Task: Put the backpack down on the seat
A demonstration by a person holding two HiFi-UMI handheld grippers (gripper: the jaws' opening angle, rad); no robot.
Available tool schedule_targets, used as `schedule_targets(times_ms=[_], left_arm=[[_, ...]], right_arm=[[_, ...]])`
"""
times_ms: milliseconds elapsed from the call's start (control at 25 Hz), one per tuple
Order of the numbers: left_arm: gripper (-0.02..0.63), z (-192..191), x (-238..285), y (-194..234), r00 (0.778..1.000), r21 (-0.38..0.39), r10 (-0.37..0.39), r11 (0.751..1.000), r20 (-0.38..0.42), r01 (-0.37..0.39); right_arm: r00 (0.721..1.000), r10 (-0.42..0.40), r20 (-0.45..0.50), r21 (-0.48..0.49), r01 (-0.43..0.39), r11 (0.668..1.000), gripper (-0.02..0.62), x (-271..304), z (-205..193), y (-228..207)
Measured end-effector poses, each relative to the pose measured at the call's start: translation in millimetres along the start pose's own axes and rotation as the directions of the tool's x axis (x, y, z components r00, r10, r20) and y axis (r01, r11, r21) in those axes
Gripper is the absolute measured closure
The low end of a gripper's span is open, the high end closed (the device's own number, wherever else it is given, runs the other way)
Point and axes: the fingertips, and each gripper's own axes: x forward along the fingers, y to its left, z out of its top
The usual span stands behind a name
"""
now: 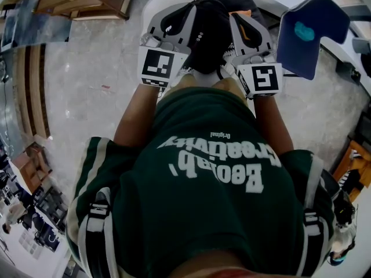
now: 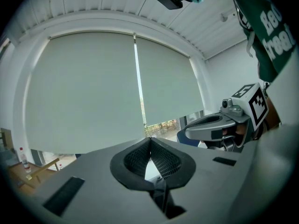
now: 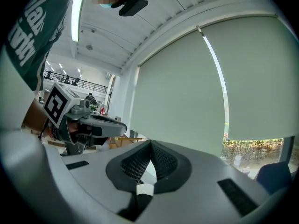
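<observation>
The black backpack [image 1: 211, 33] sits between the two grippers, over the white seat [image 1: 152, 3]. The seat's rim shows past the backpack's left side. Whether the backpack's weight rests on the seat cannot be told.

The left hand-held gripper [image 1: 184, 16] has its jaws together, pinching a dark strap [image 2: 161, 192] low between them. The right hand-held gripper [image 1: 239, 23] is likewise narrow, closed on a dark strap with a white tag [image 3: 145, 189]. A blue chair [image 1: 313, 33] stands just beside the right gripper.
</observation>
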Motion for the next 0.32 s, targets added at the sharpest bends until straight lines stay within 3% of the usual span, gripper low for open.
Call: schedule_targets(times_ms=[320], left_arm=[[0.588, -1.0, -4.1, -4.0, 1.000, 0.001, 0.006, 1.000, 0.002, -0.006]], right_arm=[[1.000, 0.002, 0.016, -0.024, -0.002, 1.000, 0.561, -1.8, 2.9, 5.2]])
